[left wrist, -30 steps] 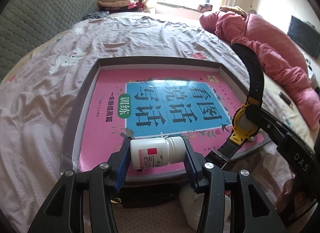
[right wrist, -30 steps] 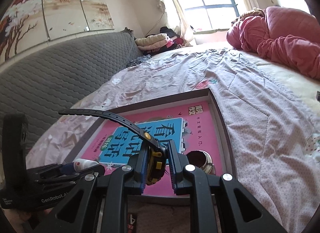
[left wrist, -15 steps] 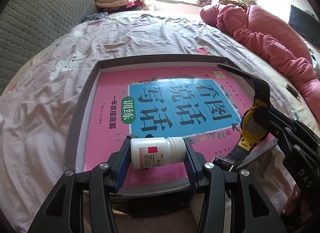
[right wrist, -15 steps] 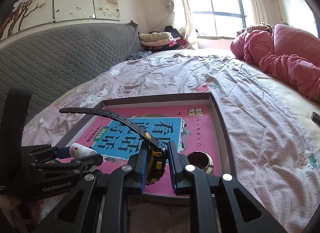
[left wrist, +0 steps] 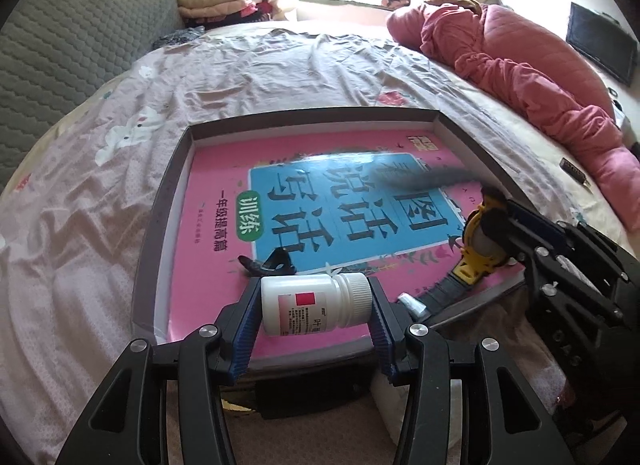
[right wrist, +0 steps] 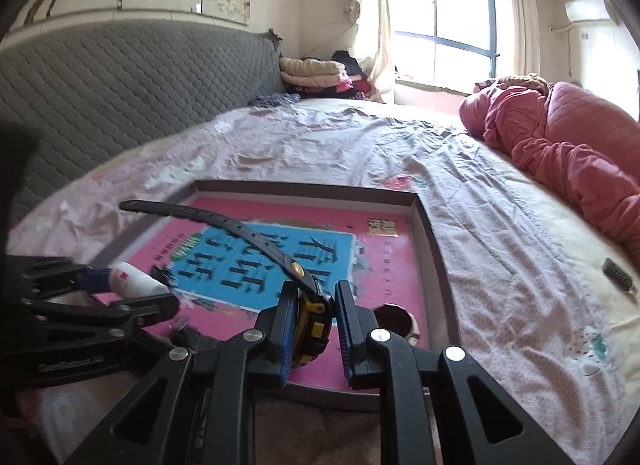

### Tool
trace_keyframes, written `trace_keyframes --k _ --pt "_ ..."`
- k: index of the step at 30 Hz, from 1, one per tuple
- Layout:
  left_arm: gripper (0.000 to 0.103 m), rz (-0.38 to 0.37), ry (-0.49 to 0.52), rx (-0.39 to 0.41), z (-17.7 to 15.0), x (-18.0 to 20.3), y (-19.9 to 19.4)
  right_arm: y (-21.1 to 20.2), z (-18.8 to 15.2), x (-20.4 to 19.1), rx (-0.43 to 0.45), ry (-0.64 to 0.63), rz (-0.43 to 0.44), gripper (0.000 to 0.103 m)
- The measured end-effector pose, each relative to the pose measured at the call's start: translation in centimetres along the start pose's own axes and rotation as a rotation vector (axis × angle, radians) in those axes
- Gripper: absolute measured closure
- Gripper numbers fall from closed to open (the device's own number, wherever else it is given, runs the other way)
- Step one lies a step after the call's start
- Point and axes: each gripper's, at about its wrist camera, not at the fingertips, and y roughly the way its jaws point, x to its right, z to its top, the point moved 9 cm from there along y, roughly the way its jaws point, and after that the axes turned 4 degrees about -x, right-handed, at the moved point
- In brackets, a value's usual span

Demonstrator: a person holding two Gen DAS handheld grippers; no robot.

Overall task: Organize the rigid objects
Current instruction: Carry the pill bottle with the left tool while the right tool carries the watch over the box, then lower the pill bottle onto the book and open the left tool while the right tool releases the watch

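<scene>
A white pill bottle (left wrist: 312,307) with a red square on its label lies sideways between the blue pads of my left gripper (left wrist: 314,285), which is shut on it above the near edge of a shallow grey tray (left wrist: 312,117). A pink and blue book (left wrist: 216,193) fills the tray. My right gripper (right wrist: 316,287) is shut on the yellow and black body of a wristwatch (right wrist: 312,329), whose black strap (right wrist: 208,217) reaches out to the left over the book (right wrist: 384,265). In the left wrist view the watch (left wrist: 478,241) and right gripper (left wrist: 490,225) hang over the tray's right near corner. The right wrist view has the bottle (right wrist: 136,283) and left gripper (right wrist: 132,289) at the left.
The tray (right wrist: 436,257) lies on a bed with a pale pink sheet (left wrist: 100,205). A small brown jar (right wrist: 394,321) stands in the tray's near right corner, and a small black piece (left wrist: 268,263) lies on the book. A pink quilt (left wrist: 520,77) is heaped at right, and a grey headboard (right wrist: 120,97) rises at left.
The right gripper has rolled with the watch, so the strap that stood upright now swings low and blurred over the book. The left gripper and bottle have hardly moved.
</scene>
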Motion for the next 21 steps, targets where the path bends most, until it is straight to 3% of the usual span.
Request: trace_keyframes --k 10,21 --pt "0.052 -0.007 0.004 -0.061 0.3 0.4 1.2 -0.4 0.1 0.6 0.011 0.005 -0.026 0.084" --pt "0.052 -0.029 -0.027 -0.134 0.4 0.1 2.3 -0.7 0.3 0.9 0.024 0.045 0.027 0.084"
